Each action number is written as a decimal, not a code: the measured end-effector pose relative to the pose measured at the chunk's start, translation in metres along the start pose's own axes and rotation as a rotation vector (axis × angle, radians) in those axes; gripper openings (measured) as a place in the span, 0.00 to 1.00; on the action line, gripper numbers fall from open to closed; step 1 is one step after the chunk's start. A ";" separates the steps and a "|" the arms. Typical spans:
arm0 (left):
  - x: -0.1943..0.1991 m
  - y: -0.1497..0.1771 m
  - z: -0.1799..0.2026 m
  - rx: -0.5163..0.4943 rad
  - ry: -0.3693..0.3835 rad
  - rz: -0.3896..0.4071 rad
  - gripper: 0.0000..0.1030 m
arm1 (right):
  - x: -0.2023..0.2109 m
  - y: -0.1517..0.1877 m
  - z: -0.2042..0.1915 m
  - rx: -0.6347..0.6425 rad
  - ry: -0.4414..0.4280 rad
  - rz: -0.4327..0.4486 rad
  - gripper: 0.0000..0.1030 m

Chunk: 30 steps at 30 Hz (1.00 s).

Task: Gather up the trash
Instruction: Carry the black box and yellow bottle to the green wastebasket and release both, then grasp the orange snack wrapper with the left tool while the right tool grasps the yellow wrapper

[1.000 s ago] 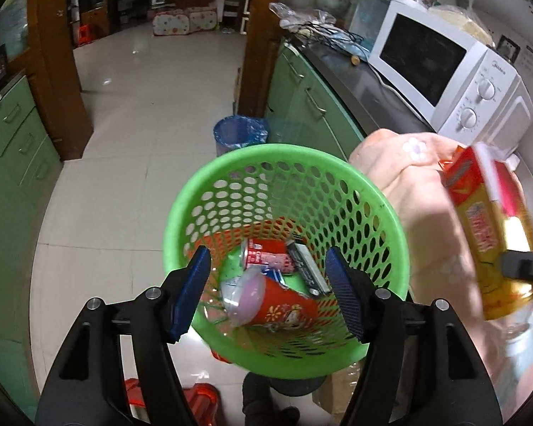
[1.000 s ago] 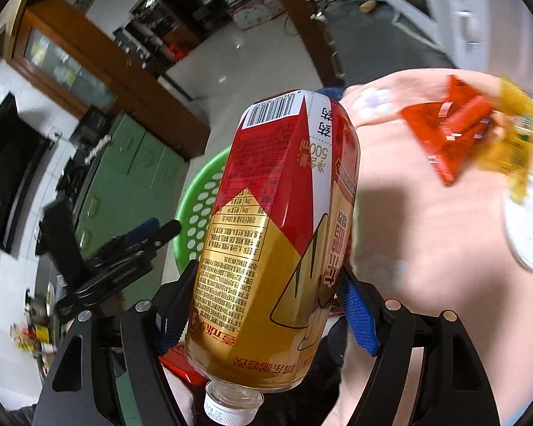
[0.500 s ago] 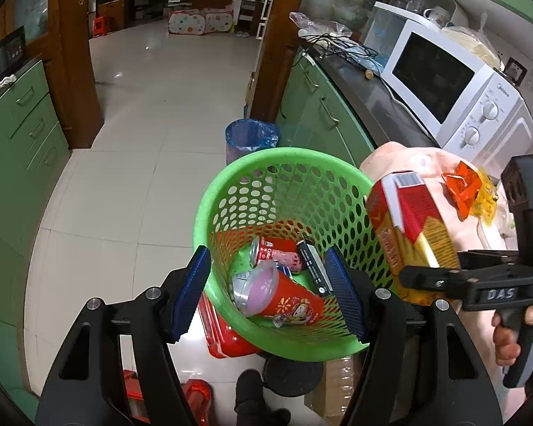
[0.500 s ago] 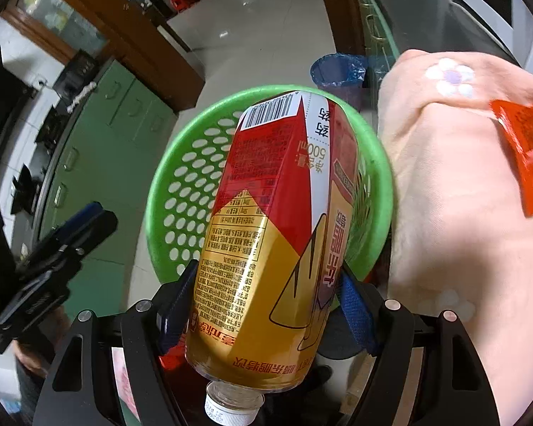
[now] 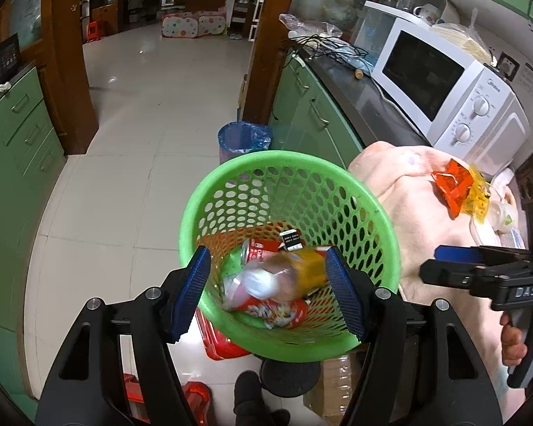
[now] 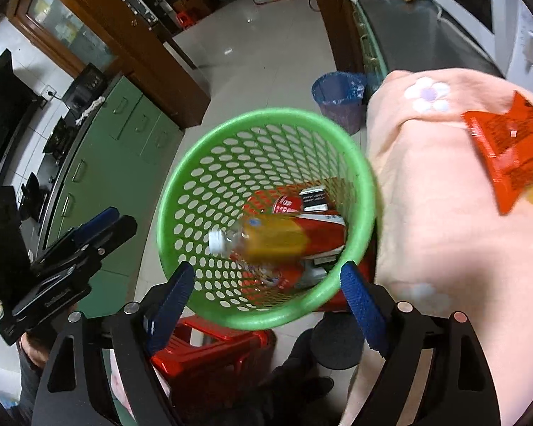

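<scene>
Gaping wide and empty, right gripper [image 6: 266,294] hangs above the green basket [image 6: 364,177]; its blue-padded jaws hold nothing. Left gripper [image 5: 270,284] likewise spread wide, empty, aimed into the same basket.

Item: bottle [image 6: 284,238], gold-and-red label, white cap, motion-blurred inside the basket, lying across a red cup [image 5: 277,310], a can [image 5: 261,250] and a small black pack [image 5: 290,239].

Remaining litter: red wrapper [image 5: 453,186] and yellow wrapper [image 5: 478,197], both on the pink cloth [image 5: 408,213] just beside the basket.

Handling, judged: wrappers light, thin, crinkly, likely slippery; best pinched at a raised fold or edge, shallow, avoiding the soft cloth beneath.
</scene>
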<state>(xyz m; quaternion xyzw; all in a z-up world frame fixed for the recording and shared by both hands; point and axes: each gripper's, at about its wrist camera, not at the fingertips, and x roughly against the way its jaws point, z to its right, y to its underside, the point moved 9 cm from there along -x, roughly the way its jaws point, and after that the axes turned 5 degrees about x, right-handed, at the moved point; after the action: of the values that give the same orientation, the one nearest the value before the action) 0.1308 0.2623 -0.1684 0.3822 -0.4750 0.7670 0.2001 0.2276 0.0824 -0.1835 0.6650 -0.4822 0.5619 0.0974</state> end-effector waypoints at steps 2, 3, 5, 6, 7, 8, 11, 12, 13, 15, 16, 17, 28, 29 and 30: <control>0.001 0.000 0.004 -0.005 0.004 0.001 0.65 | 0.009 0.003 0.004 -0.011 -0.001 0.016 0.79; 0.002 0.000 0.005 -0.008 0.006 0.001 0.65 | 0.013 0.005 0.007 -0.017 0.002 0.024 0.79; 0.002 0.001 0.009 -0.014 0.009 0.001 0.65 | 0.021 0.010 0.014 -0.024 0.015 0.037 0.79; 0.003 0.001 0.011 -0.017 0.012 0.001 0.65 | 0.026 0.013 0.019 -0.029 0.026 0.046 0.79; 0.003 0.001 0.013 -0.022 0.014 0.001 0.65 | 0.031 0.015 0.023 -0.035 0.032 0.052 0.79; 0.003 0.001 0.016 -0.026 0.017 0.000 0.65 | 0.037 0.018 0.028 -0.043 0.039 0.061 0.79; 0.003 0.001 0.024 -0.038 0.023 -0.002 0.66 | 0.051 0.024 0.041 -0.061 0.056 0.081 0.79; 0.004 0.001 0.026 -0.041 0.026 -0.001 0.67 | 0.057 0.027 0.048 -0.067 0.070 0.089 0.79; 0.005 0.001 0.030 -0.046 0.031 0.000 0.67 | 0.062 0.029 0.054 -0.072 0.086 0.096 0.79; 0.005 0.002 0.035 -0.054 0.040 -0.002 0.67 | 0.071 0.036 0.069 -0.086 0.114 0.106 0.79; 0.005 0.002 0.038 -0.059 0.044 -0.004 0.67 | 0.075 0.039 0.076 -0.096 0.123 0.111 0.79; 0.004 0.003 0.042 -0.065 0.048 -0.006 0.67 | 0.081 0.043 0.085 -0.114 0.135 0.117 0.79; -0.005 0.008 0.082 -0.129 0.088 -0.029 0.67 | 0.125 0.042 0.162 -0.266 0.183 0.199 0.79; -0.006 0.009 0.084 -0.132 0.091 -0.032 0.67 | 0.127 0.038 0.168 -0.279 0.180 0.206 0.79; -0.007 0.009 0.085 -0.134 0.092 -0.034 0.67 | 0.128 0.035 0.173 -0.286 0.177 0.210 0.79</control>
<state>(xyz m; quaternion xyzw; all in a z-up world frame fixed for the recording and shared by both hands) 0.1629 0.1829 -0.1574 0.3405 -0.5091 0.7465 0.2600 0.3017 -0.1198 -0.1507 0.5386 -0.6134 0.5510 0.1737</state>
